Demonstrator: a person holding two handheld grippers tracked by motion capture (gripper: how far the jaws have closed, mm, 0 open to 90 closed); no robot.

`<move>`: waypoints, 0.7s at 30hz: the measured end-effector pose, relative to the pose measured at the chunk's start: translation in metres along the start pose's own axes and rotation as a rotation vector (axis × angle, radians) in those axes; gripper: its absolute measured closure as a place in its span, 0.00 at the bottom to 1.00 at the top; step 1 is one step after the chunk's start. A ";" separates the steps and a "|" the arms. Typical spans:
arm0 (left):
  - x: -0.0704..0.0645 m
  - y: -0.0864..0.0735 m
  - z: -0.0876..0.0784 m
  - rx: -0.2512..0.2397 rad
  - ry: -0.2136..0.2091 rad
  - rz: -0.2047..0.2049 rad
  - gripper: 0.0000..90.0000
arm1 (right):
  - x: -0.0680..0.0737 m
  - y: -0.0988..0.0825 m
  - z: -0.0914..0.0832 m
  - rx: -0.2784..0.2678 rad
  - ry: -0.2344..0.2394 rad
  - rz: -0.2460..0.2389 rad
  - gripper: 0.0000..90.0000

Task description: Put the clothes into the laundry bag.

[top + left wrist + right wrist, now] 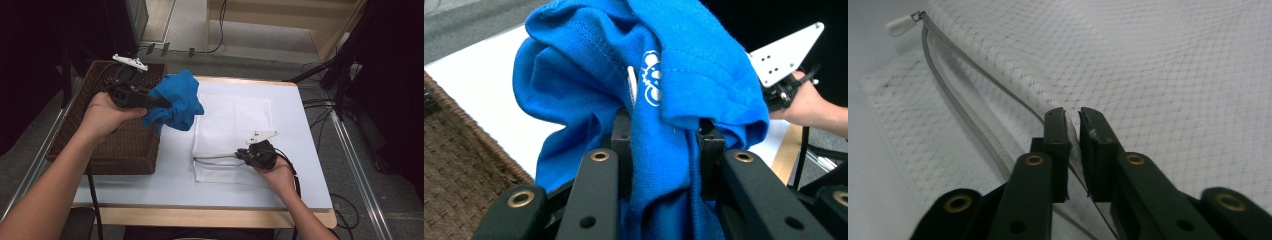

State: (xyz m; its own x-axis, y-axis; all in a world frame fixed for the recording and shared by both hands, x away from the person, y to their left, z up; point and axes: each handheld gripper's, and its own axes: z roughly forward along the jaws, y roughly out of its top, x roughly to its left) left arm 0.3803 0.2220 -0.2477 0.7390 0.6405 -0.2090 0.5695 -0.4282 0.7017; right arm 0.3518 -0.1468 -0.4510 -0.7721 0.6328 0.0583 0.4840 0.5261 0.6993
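A bunched blue shirt [176,101] with a white print [652,80] hangs from my left gripper [161,103], which is shut on it above the gap between the wicker basket and the mesh bag. In the left gripper view the cloth [634,85] fills the space between the two black jaws. A white mesh laundry bag [231,131] lies flat on the table, its grey zipper [963,107] open along the near edge. My right gripper [241,155] is shut on the bag's upper mesh layer [1075,135] at the zipper opening.
A brown wicker basket [107,145] stands at the table's left edge. The white tabletop [170,165] has bare room in front of the bag. The zipper pull [900,25] lies at the bag's corner. Cables and a dark stand leg lie on the floor at right.
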 end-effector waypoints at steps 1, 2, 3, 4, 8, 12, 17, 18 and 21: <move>-0.002 -0.001 0.001 -0.001 -0.005 0.002 0.79 | 0.000 0.000 0.000 -0.005 0.000 0.004 0.96; -0.003 -0.001 0.001 0.000 -0.010 0.006 0.79 | -0.001 0.000 -0.002 -0.013 0.004 0.016 0.98; -0.004 -0.002 0.002 -0.005 -0.012 0.008 0.79 | -0.002 0.001 -0.002 -0.016 0.006 0.021 0.99; -0.006 -0.003 0.002 -0.005 -0.018 0.010 0.79 | -0.003 0.001 -0.003 -0.017 0.009 0.026 1.00; -0.010 -0.008 0.005 -0.004 -0.030 0.016 0.79 | -0.004 0.001 -0.003 -0.007 0.018 0.033 0.96; -0.014 -0.011 0.006 -0.014 -0.045 0.018 0.79 | -0.001 0.002 0.001 -0.004 0.038 0.021 0.82; -0.021 -0.013 0.008 -0.010 -0.052 0.030 0.79 | 0.008 0.006 0.003 -0.002 0.037 0.003 0.79; -0.022 -0.014 0.008 -0.009 -0.055 0.031 0.79 | 0.011 0.006 0.000 -0.007 0.029 0.000 0.80; -0.024 -0.014 0.008 -0.014 -0.062 0.035 0.79 | 0.017 0.001 -0.009 -0.041 0.028 -0.016 0.80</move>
State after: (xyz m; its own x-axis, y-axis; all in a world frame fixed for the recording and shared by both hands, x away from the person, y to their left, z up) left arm 0.3572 0.2078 -0.2580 0.7791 0.5849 -0.2257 0.5386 -0.4401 0.7185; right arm 0.3356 -0.1404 -0.4430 -0.7914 0.6076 0.0665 0.4544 0.5120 0.7289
